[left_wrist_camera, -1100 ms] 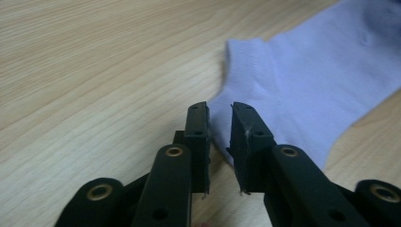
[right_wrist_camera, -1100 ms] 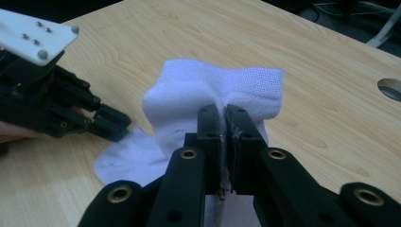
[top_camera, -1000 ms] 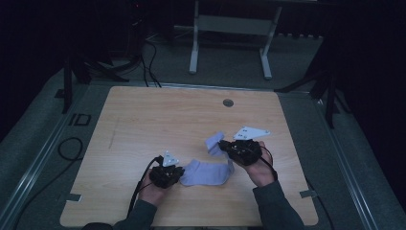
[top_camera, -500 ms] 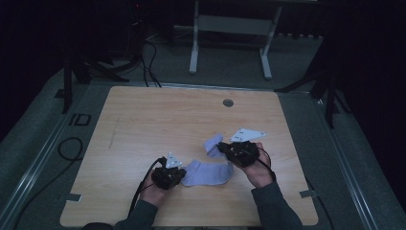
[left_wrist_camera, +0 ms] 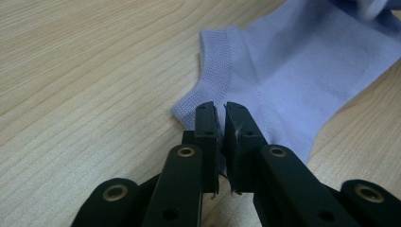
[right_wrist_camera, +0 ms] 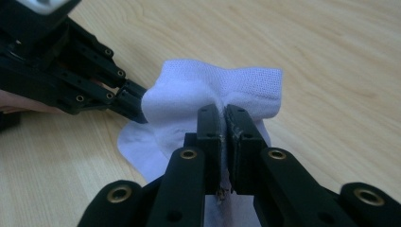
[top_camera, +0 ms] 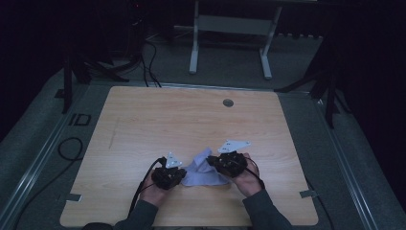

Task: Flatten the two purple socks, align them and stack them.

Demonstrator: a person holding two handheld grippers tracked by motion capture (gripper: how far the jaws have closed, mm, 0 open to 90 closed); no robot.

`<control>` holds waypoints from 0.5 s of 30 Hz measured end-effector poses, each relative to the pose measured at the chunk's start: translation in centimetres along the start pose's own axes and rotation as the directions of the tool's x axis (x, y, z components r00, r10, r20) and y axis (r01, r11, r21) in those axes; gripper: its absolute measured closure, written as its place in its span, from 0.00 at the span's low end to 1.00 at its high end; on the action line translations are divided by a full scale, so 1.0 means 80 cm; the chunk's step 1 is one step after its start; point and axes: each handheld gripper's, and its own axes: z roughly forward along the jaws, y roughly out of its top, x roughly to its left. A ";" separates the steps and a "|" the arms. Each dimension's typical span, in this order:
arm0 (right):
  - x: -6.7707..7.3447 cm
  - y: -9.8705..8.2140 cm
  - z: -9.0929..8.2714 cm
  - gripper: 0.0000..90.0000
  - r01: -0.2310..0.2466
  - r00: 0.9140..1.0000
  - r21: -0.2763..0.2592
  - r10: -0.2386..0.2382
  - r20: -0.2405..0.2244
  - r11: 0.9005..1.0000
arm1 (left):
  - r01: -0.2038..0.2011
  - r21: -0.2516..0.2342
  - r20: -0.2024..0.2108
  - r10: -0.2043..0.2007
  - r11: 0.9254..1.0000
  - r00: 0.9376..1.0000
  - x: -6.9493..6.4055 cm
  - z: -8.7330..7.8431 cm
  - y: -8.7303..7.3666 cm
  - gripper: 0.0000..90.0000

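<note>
Here, a pale lavender knitted ankle sock [top_camera: 203,171] was seen lying on the light wooden tabletop [top_camera: 158,120], near its front edge, stretched between the 2 black hand-held grippers. In the high view the left gripper [top_camera: 181,175] was placed at the sock's left end and the right gripper [top_camera: 210,162] at its right end, where a part of the fabric was lifted off the wood into a raised fold.

In the left gripper view the jaws of the left gripper [left_wrist_camera: 221,118] were clenched on the edge of the sock [left_wrist_camera: 302,71], close beside its ribbed cuff, and the rest of the fabric was spread flat on the table [left_wrist_camera: 85,71] beyond them.

In the right gripper view the right gripper [right_wrist_camera: 222,118] was clamped on a bunched fold of the sock [right_wrist_camera: 213,87], which was held up above the table [right_wrist_camera: 331,56], while the left gripper [right_wrist_camera: 135,106] was seen pinching the same sock farther off at the picture's left

A small round grey grommet [top_camera: 228,102] was set into the tabletop towards its far edge, well apart from the sock
</note>
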 end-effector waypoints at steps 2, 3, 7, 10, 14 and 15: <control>0.002 0.000 0.008 0.94 -0.006 1.000 0.010 0.006 -0.007 1.000 | -0.003 0.000 -0.001 0.003 1.000 1.000 0.000 0.000 0.000 0.93; 0.002 0.000 0.010 0.94 -0.010 1.000 0.013 0.010 -0.009 1.000 | -0.004 0.000 0.000 0.004 1.000 1.000 -0.001 0.000 0.000 0.93; 0.003 -0.001 0.021 0.94 -0.018 1.000 0.024 0.018 -0.021 1.000 | 0.008 -0.006 -0.005 -0.008 1.000 1.000 0.000 -0.001 0.000 0.91; 0.003 -0.003 0.028 0.94 -0.023 0.999 0.041 0.024 -0.035 0.999 | 0.044 -0.028 0.030 -0.043 0.999 0.999 0.005 -0.006 0.001 0.91; 0.002 -0.004 0.032 0.94 -0.031 0.999 0.043 0.033 -0.038 0.999 | 0.072 -0.073 0.085 -0.065 0.995 0.994 0.005 -0.017 0.004 0.85; 0.001 -0.004 0.032 0.94 -0.031 0.999 0.043 0.032 -0.038 0.999 | 0.072 -0.085 0.103 -0.063 0.994 0.993 0.003 -0.019 0.005 0.83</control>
